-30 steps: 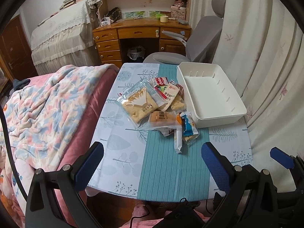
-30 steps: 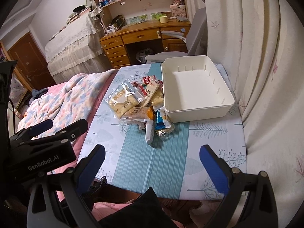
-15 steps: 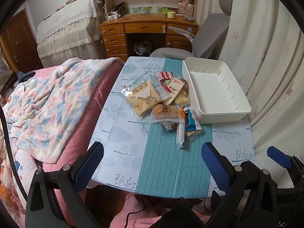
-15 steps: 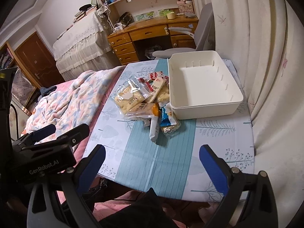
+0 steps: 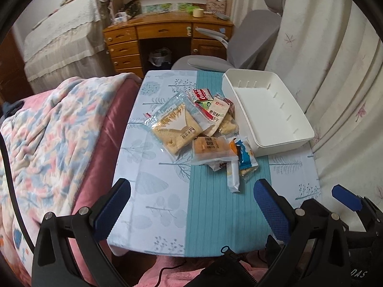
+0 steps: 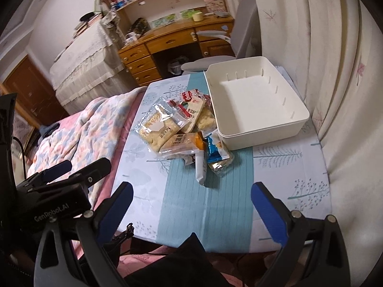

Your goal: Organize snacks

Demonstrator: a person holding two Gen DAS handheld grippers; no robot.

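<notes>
Nearest, the left gripper and right gripper hang wide apart and hold nothing above the table, while farther off the snack packets lie heaped just beside the white bin.

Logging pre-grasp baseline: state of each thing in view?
left gripper: open, holding nothing
right gripper: open, holding nothing
white bin: upright, empty
snack packets: piled on table beside bin
desk drawers: closed
</notes>
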